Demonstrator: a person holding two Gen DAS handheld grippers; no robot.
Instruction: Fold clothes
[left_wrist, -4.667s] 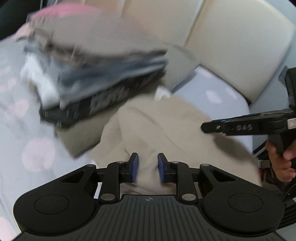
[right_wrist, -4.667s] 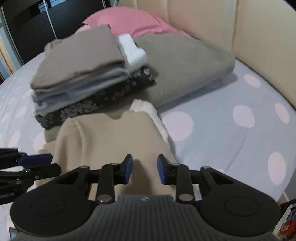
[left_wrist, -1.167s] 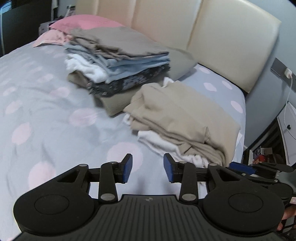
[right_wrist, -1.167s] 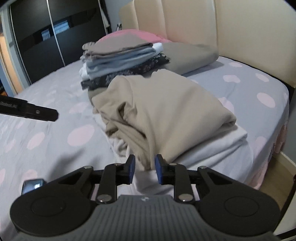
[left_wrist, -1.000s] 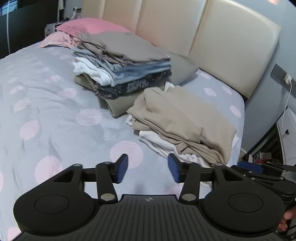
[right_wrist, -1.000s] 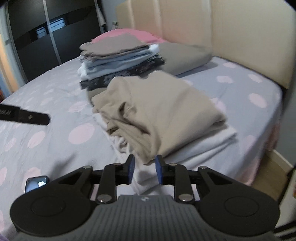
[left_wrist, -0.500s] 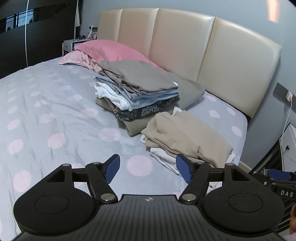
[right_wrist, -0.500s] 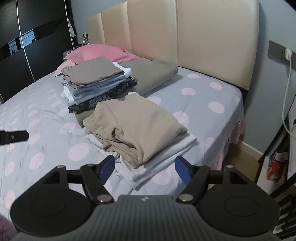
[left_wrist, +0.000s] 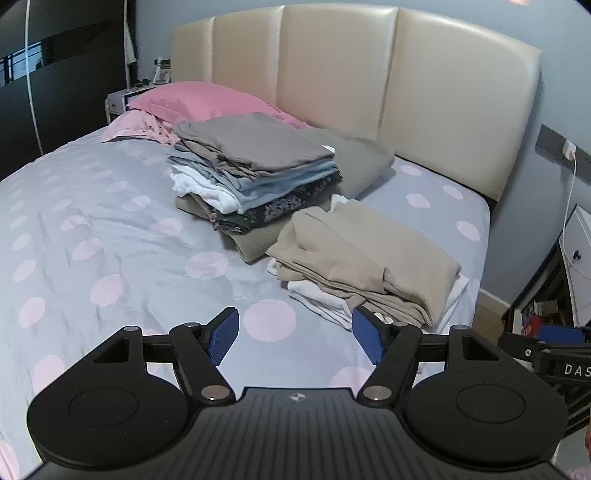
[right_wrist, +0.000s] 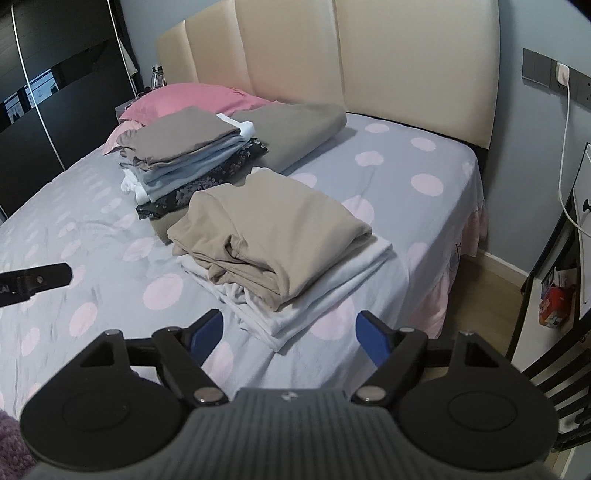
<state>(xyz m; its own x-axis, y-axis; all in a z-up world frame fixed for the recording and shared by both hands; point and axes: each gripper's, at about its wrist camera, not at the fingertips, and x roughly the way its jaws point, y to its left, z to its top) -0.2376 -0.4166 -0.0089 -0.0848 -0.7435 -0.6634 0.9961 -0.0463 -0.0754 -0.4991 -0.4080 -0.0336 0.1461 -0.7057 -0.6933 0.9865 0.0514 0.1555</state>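
Observation:
A folded beige garment (left_wrist: 365, 254) (right_wrist: 273, 229) lies on a folded white one (left_wrist: 325, 302) (right_wrist: 321, 291) near the bed's right edge. Behind it stands a taller stack of folded clothes (left_wrist: 251, 173) (right_wrist: 188, 158) with a grey-brown piece on top. My left gripper (left_wrist: 295, 338) is open and empty, held back above the spotted sheet, short of the beige pile. My right gripper (right_wrist: 290, 334) is open and empty, held back at the bed's edge in front of the pile. The right gripper's fingers (left_wrist: 546, 339) show at the right edge of the left wrist view.
The bed (left_wrist: 92, 236) has a grey sheet with pink dots and a cream padded headboard (left_wrist: 332, 81). A pink pillow (left_wrist: 199, 99) and an olive pillow (right_wrist: 295, 125) lie at the head. Dark wardrobe doors (right_wrist: 55, 110) stand left; a bedside unit (right_wrist: 576, 236) and charger cable (right_wrist: 565, 155) stand right.
Both grippers let go of the beige garment, opened wide and drew back from the pile. The beige garment now rests folded on the white one.

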